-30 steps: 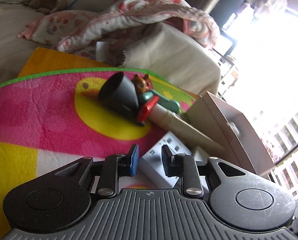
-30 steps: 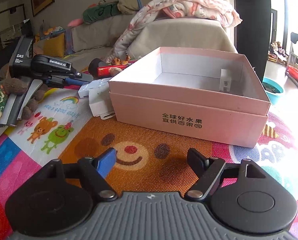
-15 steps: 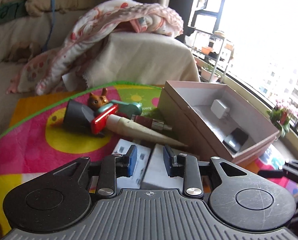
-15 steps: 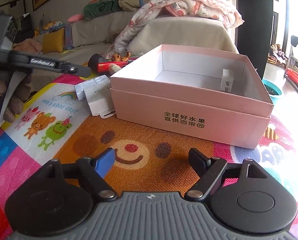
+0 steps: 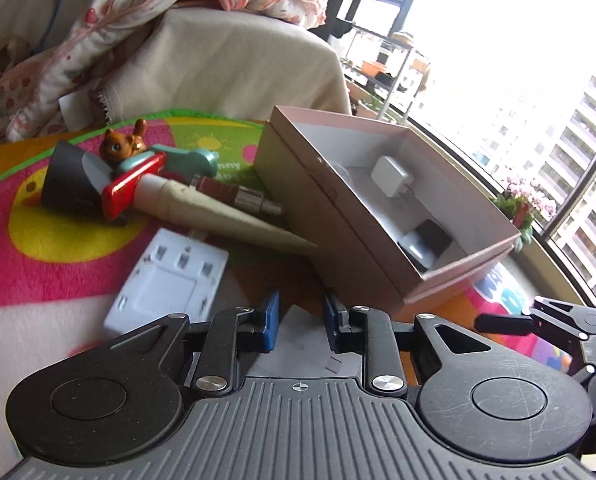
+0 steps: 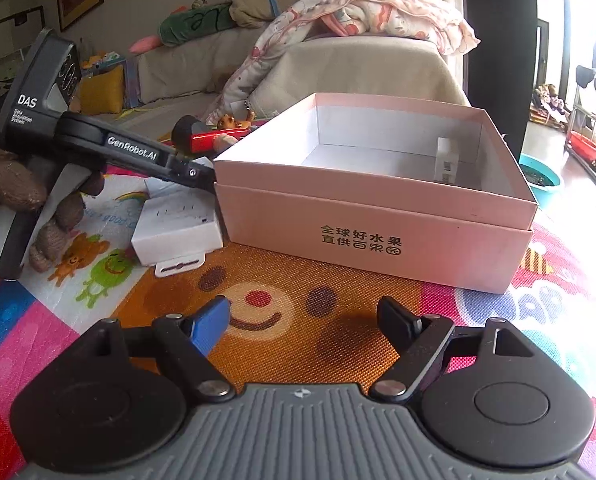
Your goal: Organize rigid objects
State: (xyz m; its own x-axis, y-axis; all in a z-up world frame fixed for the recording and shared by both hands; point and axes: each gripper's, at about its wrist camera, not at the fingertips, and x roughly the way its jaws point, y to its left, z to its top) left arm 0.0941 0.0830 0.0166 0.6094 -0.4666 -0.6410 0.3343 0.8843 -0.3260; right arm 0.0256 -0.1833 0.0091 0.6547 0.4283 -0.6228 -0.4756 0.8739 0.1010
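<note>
My left gripper (image 5: pixel 300 320) hovers low over a white carton (image 5: pixel 298 350) beside the pink box (image 5: pixel 378 216). Its jaws are closing to a narrow gap, and the pads do not press on anything. A white power strip (image 5: pixel 170 280) lies just left of it. Beyond are a toy plane with a brown squirrel (image 5: pixel 138 168), a black cone (image 5: pixel 66 180) and a beige cone (image 5: pixel 234 216). A white charger (image 5: pixel 392 178) and a dark item (image 5: pixel 430 240) lie inside the box. My right gripper (image 6: pixel 304 320) stands open over the orange mat, in front of the pink box (image 6: pixel 378 224); it holds nothing.
A colourful play mat (image 6: pixel 282 280) covers the floor. A sofa with a draped blanket (image 6: pixel 378 12) stands behind the box. A gloved hand (image 6: pixel 14 188) holds the left gripper (image 6: pixel 200 174) at the left. Shelves and a teal basin (image 6: pixel 542 178) stand by the window at the right.
The left gripper rolled level and swung from facing the toys towards the pink box, ending over the white carton. The right gripper stayed still and open.
</note>
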